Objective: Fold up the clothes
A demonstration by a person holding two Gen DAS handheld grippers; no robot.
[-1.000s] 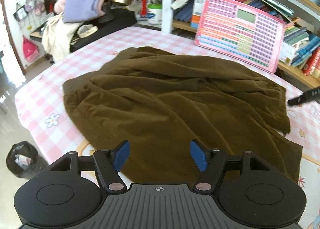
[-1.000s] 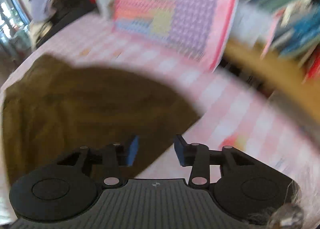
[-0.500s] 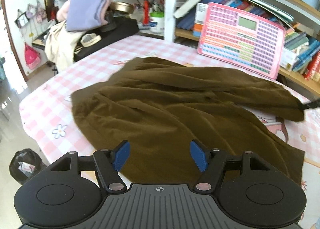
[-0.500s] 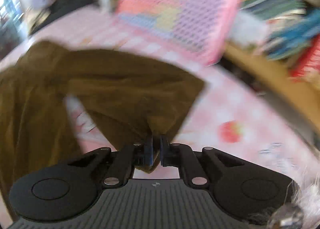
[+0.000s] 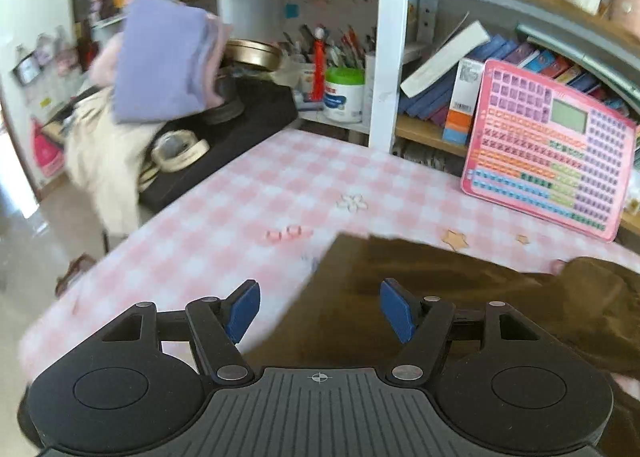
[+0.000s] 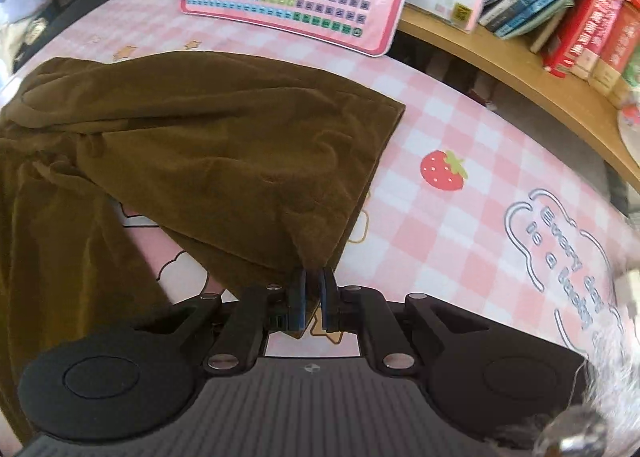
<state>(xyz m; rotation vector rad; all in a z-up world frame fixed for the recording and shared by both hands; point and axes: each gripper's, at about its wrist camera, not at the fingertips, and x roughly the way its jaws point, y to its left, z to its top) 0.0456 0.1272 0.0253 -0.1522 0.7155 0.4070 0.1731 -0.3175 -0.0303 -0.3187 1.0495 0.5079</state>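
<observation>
Right gripper: the right gripper (image 6: 311, 299) is clenched on a corner of the brown garment (image 6: 224, 145); its blue fingertips (image 6: 299, 297) are pressed nearly together with the cloth pinched between them.
Brown garment, right wrist view: from the pinched corner the cloth rises forward and to the left of the right gripper in a lifted, creased flap; a second dark mass of the same cloth hangs down at the far left of that gripper.
Left gripper: the left gripper (image 5: 320, 311) is released, its blue pads (image 5: 243, 309) set wide apart with nothing between them.
Brown garment, left wrist view: the brown garment (image 5: 440, 297) lies under and ahead of the left gripper's right finger and runs off to the right; one straight edge with a corner sits just ahead, between the two fingers. The left finger is over bare cloth-covered table.
Tablecloth: a pink checked tablecloth (image 6: 460, 217) covers the table; a strawberry print (image 6: 443, 170) lies ahead and to the right of the right gripper, apart from the garment's edge.
Pink keyboard toy: a pink keyboard toy (image 5: 548, 153) leans against the bookshelf (image 6: 520, 57), far ahead and right of the left gripper.
Background: a lilac folded cloth (image 5: 164, 61) sits on a stack far ahead to the left of the left gripper.
</observation>
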